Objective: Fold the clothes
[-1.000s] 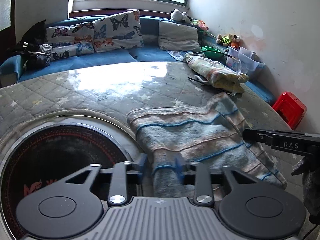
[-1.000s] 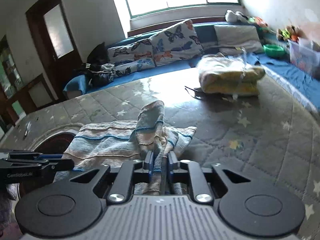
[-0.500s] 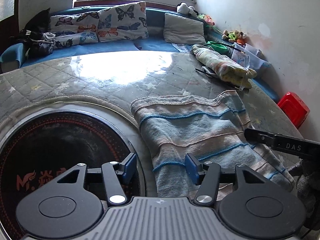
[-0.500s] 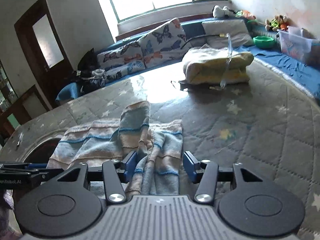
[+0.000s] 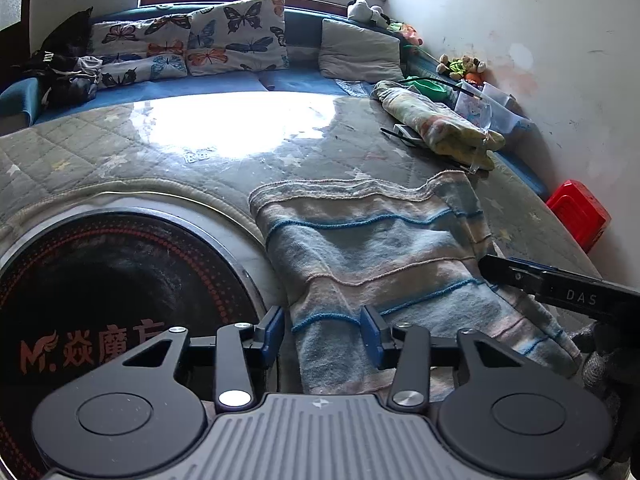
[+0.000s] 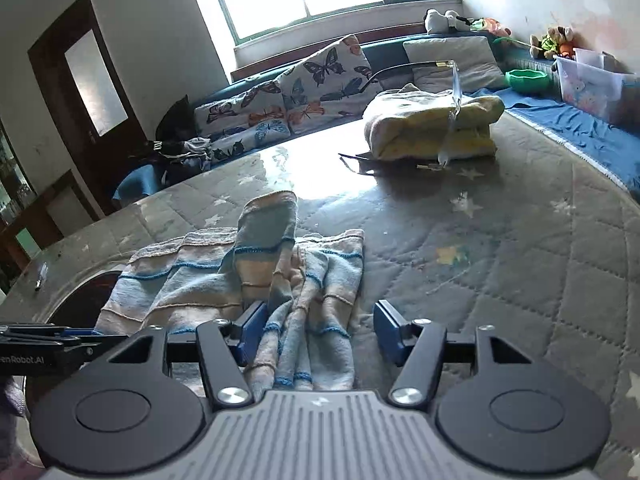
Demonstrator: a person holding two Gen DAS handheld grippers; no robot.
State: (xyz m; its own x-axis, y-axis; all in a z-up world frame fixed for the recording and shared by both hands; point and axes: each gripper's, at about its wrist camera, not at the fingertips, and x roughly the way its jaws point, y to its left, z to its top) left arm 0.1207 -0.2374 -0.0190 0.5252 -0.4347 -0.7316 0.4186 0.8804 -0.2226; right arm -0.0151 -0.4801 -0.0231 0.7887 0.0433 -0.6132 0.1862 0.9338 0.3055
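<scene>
both grippers stand open. right gripper (image 6: 316,332) has just been widening its jaws, the bunched edge of the striped garment (image 6: 240,280) lying loose between them, unpressed. left gripper (image 5: 322,330) has just narrowed its jaws a little, yet its pads stay clear of the cloth between them. judged step: release after a fold, before the next grasp. next move calls for fresh holds on an edge and smoothing the ridge. garment lies directly ahead of both grippers on the quilted bed (image 6: 500,248): pale blue and beige bands, soft, rumpled at the right side.
</scene>
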